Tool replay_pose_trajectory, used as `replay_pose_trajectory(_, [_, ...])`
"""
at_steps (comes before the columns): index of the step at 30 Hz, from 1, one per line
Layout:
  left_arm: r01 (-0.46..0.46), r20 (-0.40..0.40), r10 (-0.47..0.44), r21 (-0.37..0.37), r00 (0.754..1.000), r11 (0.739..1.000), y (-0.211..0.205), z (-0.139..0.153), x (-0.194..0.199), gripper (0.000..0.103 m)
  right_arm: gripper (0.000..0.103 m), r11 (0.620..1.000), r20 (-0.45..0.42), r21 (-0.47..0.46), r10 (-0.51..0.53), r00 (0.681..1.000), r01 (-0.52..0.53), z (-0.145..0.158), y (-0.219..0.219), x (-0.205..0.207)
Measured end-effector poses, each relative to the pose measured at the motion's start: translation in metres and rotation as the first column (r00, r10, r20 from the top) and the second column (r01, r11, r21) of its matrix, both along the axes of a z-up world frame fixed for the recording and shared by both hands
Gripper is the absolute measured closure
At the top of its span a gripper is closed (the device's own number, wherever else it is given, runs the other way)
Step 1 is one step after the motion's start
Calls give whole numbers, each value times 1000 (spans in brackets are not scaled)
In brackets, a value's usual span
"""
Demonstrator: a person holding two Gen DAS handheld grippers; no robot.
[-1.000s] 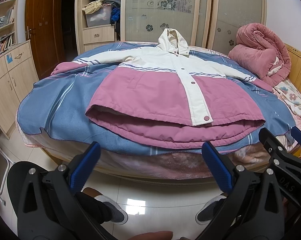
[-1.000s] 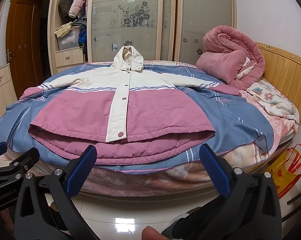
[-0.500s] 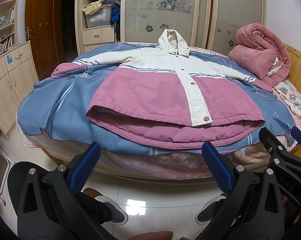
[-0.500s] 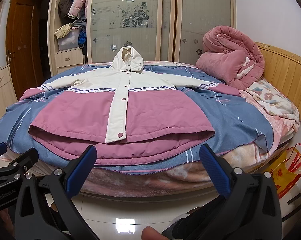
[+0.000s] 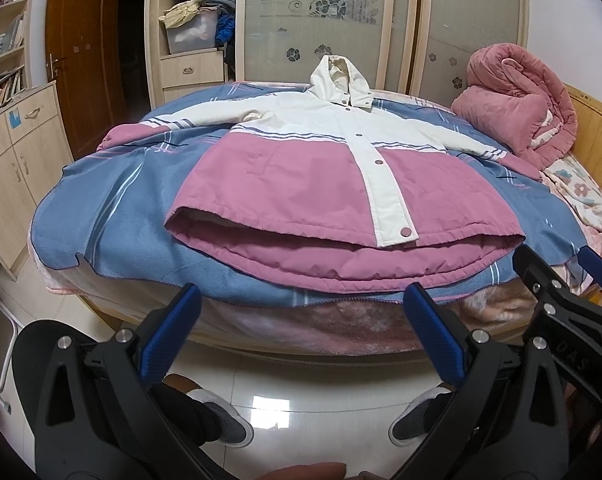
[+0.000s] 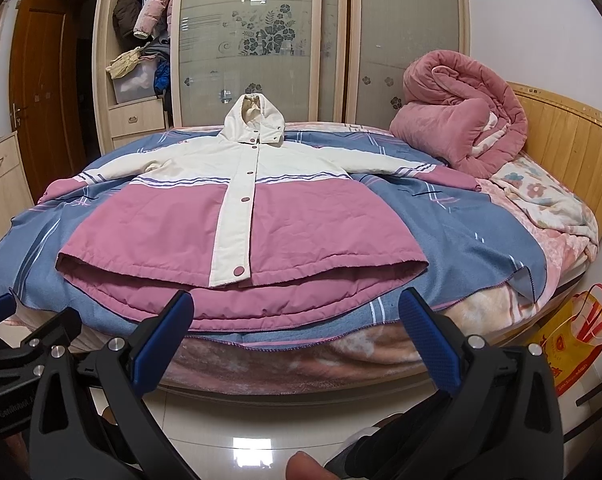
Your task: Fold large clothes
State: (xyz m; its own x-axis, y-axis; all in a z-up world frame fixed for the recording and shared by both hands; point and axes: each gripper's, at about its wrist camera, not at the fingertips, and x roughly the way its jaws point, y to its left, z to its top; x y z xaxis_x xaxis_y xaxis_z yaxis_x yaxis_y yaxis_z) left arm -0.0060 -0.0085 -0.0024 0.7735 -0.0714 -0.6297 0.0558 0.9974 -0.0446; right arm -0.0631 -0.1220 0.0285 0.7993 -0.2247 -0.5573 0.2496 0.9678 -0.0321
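A pink and white hooded jacket [image 5: 301, 180] lies flat and buttoned on the bed, sleeves spread to both sides, hood at the far end. It also shows in the right wrist view [image 6: 241, 216]. My left gripper [image 5: 301, 320] is open and empty, held over the floor just short of the bed's near edge, below the jacket hem. My right gripper [image 6: 293, 324] is open and empty, at about the same distance from the hem. Each gripper shows at the edge of the other's view.
A blue striped blanket [image 5: 113, 208] covers the bed under the jacket. A rolled pink quilt [image 6: 461, 108] sits at the far right by the wooden headboard [image 6: 569, 140]. A wardrobe [image 5: 333, 20] stands behind the bed, cabinets [image 5: 9, 152] on the left, a yellow bag [image 6: 573, 340] on the floor right.
Both grippers have moved slightly closer to the bed, so the jacket looks a little nearer. The jacket has not moved. Both stay open.
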Motion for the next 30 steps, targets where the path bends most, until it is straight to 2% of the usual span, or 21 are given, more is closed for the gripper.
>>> replay_pose_trajectory(9, [1,6,-1,-8,1000,1000,1,2,-5,2,1,1000,24,11,-10,1000,9,2,-2,-1])
replay_pose_trajectory(11, [15,18,-13,-74,1000,997,7,5,-11,2,1,1000,57,12,0,998,0,5,-1,-6])
replay_pose_trajectory(12, [28,22,-25,-147,999,989,14,6,-16,2,1,1000,77,23,10,997,-12,7,-2,-10])
replay_pose_trajectory(15, [75,30,-69,-305,997,949,26,3,-29,2,1,991,145,121,35,989,-53,11,-9,-26])
replay_pose_trajectory(16, [108,38,-101,-358,994,927,30,-1,-37,2,1,982,162,173,48,986,-77,10,-13,-32])
replay_pose_trajectory(18, [173,55,-165,-414,985,894,31,-6,-47,2,1,973,182,210,61,981,-99,8,-17,-39])
replay_pose_trajectory(20, [310,88,-309,-505,947,806,32,-13,-53,2,1,971,214,217,51,975,-98,8,-22,-47])
replay_pose_trajectory(21, [361,105,-367,-554,924,751,34,-16,-53,2,1,970,227,221,45,973,-97,10,-25,-50])
replay_pose_trajectory(22, [416,128,-436,-616,891,668,37,-20,-52,2,1,969,236,229,39,971,-95,11,-28,-51])
replay_pose_trajectory(23, [435,143,-458,-640,877,634,40,-22,-53,2,1,966,244,242,29,969,-90,13,-32,-51])
replay_pose_trajectory(24, [441,157,-456,-646,876,623,41,-22,-54,2,1,964,255,252,23,967,-89,14,-36,-51])
replay_pose_trajectory(25, [432,172,-431,-644,886,631,45,-22,-56,2,1,964,266,251,14,964,-83,16,-39,-51])
replay_pose_trajectory(26, [412,178,-394,-633,902,655,50,-22,-57,2,1,967,273,244,6,962,-76,16,-41,-49])
replay_pose_trajectory(29, [375,185,-340,-646,922,665,61,-27,-50,2,1,976,264,205,14,964,-71,10,-41,-38])
replay_pose_trajectory(30, [349,169,-318,-648,933,677,65,-28,-44,2,1,978,250,194,25,968,-75,8,-41,-31])
